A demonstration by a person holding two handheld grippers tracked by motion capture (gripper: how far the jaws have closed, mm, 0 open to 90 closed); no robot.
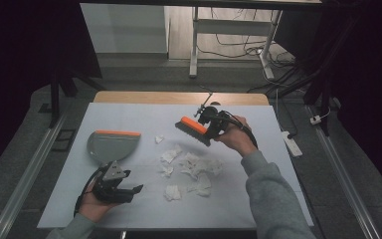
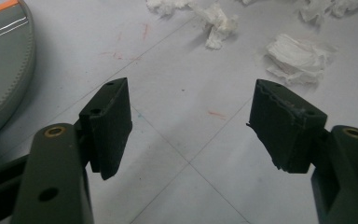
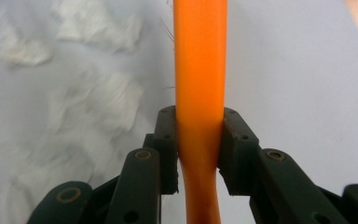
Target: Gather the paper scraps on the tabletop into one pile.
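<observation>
Several paper scraps [image 1: 191, 167] lay mid-worktop [image 1: 258, 199]. Right claw [image 1: 214, 124] pinched the brush [image 1: 193, 130]; left claw [image 1: 129, 191] was spread, empty. Strokes were best directed toward the dustpan [image 1: 110, 145], which needed steadying.

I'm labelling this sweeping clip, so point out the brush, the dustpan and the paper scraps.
brush [image 1: 193, 127], high view, on its orange back.
dustpan [image 1: 110, 145], high view, on its grey tray.
paper scraps [image 1: 195, 167], high view, on the middle of the pile.

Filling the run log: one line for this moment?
right gripper: shut on brush | left gripper: open | dustpan: on table | paper scraps: unswept
</observation>
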